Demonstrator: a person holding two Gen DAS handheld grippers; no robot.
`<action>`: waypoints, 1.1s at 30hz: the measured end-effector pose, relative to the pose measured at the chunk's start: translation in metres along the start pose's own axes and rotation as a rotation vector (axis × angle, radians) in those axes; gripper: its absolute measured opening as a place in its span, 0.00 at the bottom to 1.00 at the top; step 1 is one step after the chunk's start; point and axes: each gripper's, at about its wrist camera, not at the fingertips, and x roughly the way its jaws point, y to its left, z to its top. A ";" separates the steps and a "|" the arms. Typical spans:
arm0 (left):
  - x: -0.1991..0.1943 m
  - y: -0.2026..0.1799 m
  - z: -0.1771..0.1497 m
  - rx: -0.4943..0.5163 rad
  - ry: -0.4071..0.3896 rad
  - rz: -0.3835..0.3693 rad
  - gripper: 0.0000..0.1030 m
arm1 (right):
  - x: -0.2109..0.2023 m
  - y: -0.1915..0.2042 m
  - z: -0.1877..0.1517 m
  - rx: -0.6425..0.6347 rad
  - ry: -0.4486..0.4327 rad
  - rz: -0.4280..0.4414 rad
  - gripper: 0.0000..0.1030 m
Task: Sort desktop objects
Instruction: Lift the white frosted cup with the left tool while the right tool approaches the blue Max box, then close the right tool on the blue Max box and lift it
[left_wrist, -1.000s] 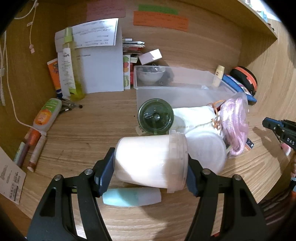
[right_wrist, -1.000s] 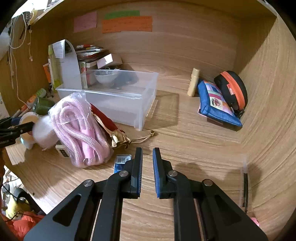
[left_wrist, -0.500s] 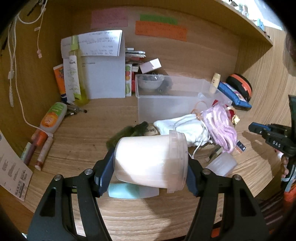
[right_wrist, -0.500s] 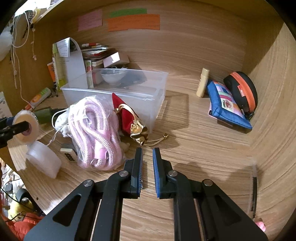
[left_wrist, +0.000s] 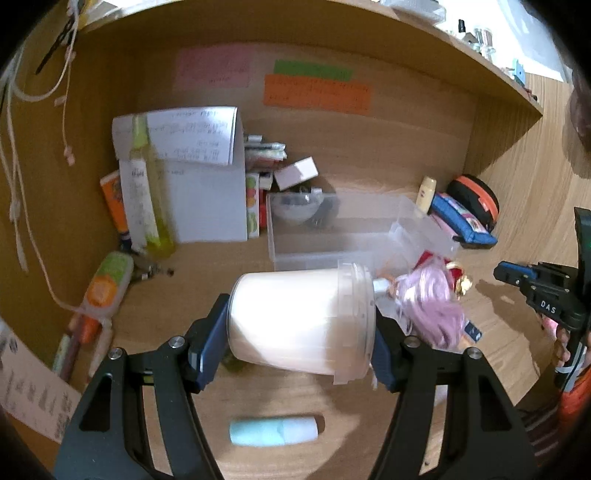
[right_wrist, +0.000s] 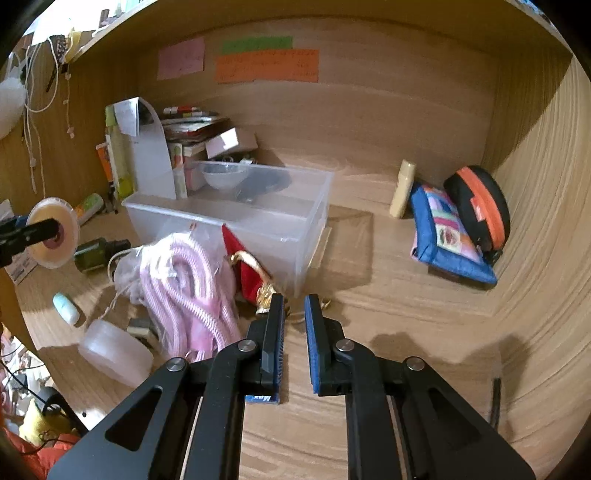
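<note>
White tub (left_wrist: 299, 321) clamped end to end in left gripper (left_wrist: 298, 341): base against the left pad, lid rim against the right pad. Jaws standing about half open around it, both pads pressing, nothing else between them. Long axis therefore lying level and across the jaws, not pointing forward, with the lid end toward the right side of the view. Held in the air above the wooden desk (left_wrist: 221, 280), touching nothing below; directly under it only a light blue tube (left_wrist: 273, 432) lying flat.

Straight ahead of the tub, and lower: clear bin (left_wrist: 314, 258), open on top, with a small bowl (left_wrist: 293, 210) in its far left corner and the near part looking free. Probably the place to go for the tub, though not certain from these views. If so, forward and over the near wall first, then down, and better with the sideways axis kept parallel to that wall, to fit between the bowl and the right end of the bin.

To the right of the tub, near its lid end: pink rope bundle (left_wrist: 436, 306) on the desk, just in front of the bin; some care needed not to brush it in passing.

Right gripper (right_wrist: 294, 321) closed down to a narrow slit and empty, hanging over bare desk just beside a red pouch (right_wrist: 245, 266), well apart from the tub. So clearly left hand nearer to both tub and bin, and no help needed from the right one for this move
</note>
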 end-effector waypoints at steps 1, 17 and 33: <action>0.000 0.000 0.004 0.000 -0.005 -0.005 0.64 | -0.001 -0.001 0.002 -0.001 -0.005 -0.001 0.09; 0.002 -0.001 -0.006 -0.002 0.023 -0.044 0.64 | 0.034 0.018 -0.041 -0.038 0.201 0.080 0.28; -0.001 0.000 -0.004 -0.006 0.016 -0.065 0.64 | 0.050 0.026 -0.045 -0.093 0.236 -0.021 0.24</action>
